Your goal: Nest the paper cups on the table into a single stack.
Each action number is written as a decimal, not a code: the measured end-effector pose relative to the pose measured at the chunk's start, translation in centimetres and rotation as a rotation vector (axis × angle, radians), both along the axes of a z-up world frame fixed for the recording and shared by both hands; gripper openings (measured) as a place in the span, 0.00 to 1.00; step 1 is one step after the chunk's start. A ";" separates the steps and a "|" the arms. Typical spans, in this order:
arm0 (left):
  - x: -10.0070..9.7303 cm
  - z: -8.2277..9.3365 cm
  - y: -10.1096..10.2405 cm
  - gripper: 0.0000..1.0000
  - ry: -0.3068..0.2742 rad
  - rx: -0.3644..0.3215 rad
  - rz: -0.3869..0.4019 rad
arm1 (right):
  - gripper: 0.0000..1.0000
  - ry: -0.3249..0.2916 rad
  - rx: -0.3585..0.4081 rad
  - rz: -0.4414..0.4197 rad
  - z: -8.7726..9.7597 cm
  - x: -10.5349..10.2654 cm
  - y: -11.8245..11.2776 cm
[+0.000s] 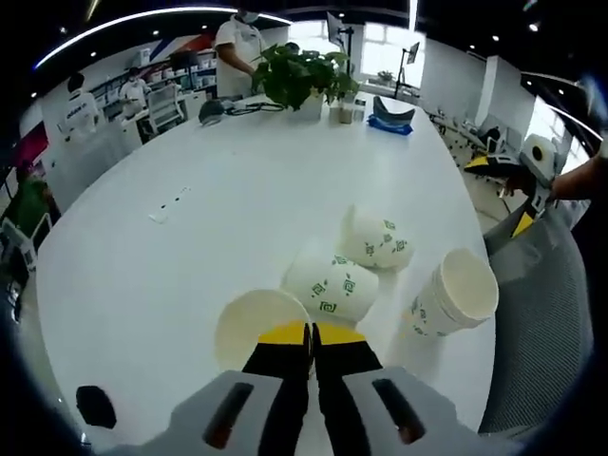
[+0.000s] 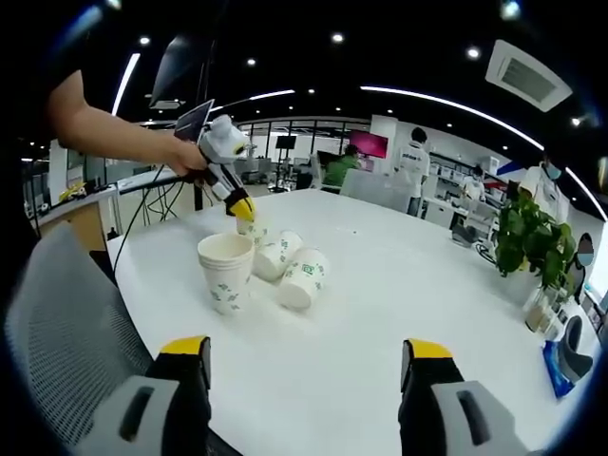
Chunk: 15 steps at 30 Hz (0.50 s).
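The left hand-held gripper (image 1: 311, 334) is clenched on the rim of a paper cup (image 1: 258, 325) at lower centre. The right hand-held gripper (image 2: 304, 356) is released. Two cups (image 2: 290, 268) lie beside the upright stack (image 2: 225, 271) on the white tabletop (image 2: 380, 313).

Four paper cups show: one upright stack (image 2: 226, 272) (layers uncountable) and three loose cups (image 2: 304, 278).
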<state>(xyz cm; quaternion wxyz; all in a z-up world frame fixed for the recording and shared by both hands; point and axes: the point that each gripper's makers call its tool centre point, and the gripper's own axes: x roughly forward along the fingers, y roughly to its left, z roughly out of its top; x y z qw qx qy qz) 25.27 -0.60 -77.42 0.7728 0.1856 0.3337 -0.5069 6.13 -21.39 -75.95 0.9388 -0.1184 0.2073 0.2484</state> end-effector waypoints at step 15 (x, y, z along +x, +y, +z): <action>-2.2 4.1 -1.2 0.00 -0.066 -0.038 -0.069 | 0.83 -0.003 0.001 0.007 -0.1 -0.1 0.0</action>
